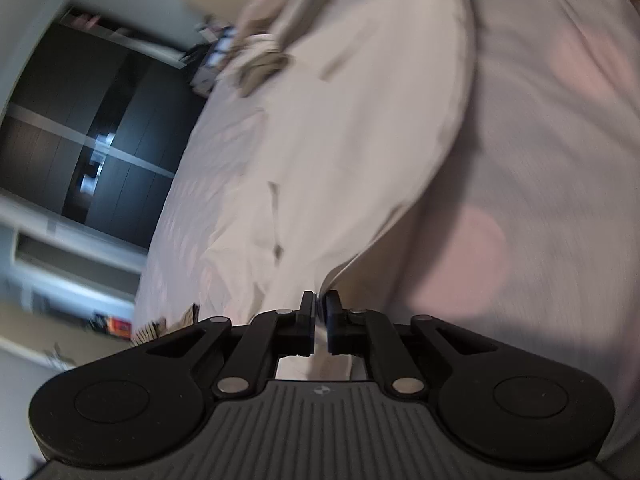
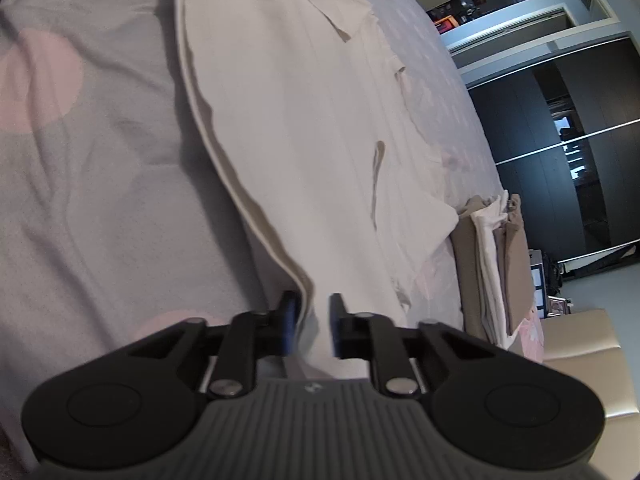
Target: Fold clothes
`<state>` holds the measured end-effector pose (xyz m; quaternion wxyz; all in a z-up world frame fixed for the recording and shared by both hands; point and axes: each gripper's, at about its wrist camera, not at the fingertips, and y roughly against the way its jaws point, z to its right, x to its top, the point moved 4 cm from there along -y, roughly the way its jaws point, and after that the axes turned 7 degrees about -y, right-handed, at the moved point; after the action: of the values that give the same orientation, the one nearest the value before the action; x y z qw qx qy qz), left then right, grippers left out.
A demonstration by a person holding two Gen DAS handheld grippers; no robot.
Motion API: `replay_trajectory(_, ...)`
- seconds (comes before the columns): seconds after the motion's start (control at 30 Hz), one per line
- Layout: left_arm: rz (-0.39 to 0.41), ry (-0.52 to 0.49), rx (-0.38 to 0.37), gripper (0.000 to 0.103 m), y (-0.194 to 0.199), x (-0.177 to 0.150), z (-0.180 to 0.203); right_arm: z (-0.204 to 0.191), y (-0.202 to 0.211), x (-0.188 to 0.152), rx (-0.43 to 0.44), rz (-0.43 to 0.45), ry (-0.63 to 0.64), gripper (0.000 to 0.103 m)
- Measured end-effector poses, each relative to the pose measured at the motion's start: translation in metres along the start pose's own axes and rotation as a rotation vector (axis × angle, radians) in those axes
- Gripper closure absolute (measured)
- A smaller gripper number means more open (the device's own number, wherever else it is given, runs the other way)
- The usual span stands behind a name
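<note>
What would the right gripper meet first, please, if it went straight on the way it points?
The cream shirt: the right gripper has its jaws apart around the shirt's folded edge, so going on would slide it further over that fabric, above the bedsheet. Depth is unclear.
</note>
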<state>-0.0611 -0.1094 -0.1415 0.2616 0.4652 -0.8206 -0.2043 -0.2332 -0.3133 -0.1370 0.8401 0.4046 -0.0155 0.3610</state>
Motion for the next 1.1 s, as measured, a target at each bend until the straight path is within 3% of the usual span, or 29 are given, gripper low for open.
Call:
replay_trajectory(0.23,-0.005,0.216,0.036,0.101,0.007,0.002,-0.048,0.037,0.016,0.009,0.005,0.033,-0.239,0.093)
replay_trajectory(0.33,0.002,0.245,0.049,0.102,0.007,0.005,-0.061,0.052,0.019,0.013,0.025,0.039,-0.334,0.093)
replay_trajectory(0.47,0.01,0.268,0.059,0.102,0.01,0.007,-0.07,0.054,0.015,0.012,0.112,-0.016,-0.383,0.092)
replay_trajectory(0.6,0.009,0.289,0.064,0.102,0.008,0.006,-0.074,0.047,0.012,0.01,0.106,-0.024,-0.363,0.085)
replay_trajectory(0.93,-0.014,0.291,0.062,0.102,0.004,-0.001,-0.074,0.047,0.017,0.016,0.137,-0.008,-0.381,0.085)
replay_trajectory(1.07,-0.03,0.296,0.063,0.102,0.002,-0.005,-0.075,0.04,0.006,0.006,0.122,-0.076,-0.313,0.086)
replay_trajectory(1.1,-0.031,0.298,0.063,0.102,0.002,-0.005,-0.075,0.041,0.006,0.005,0.114,-0.081,-0.313,0.095)
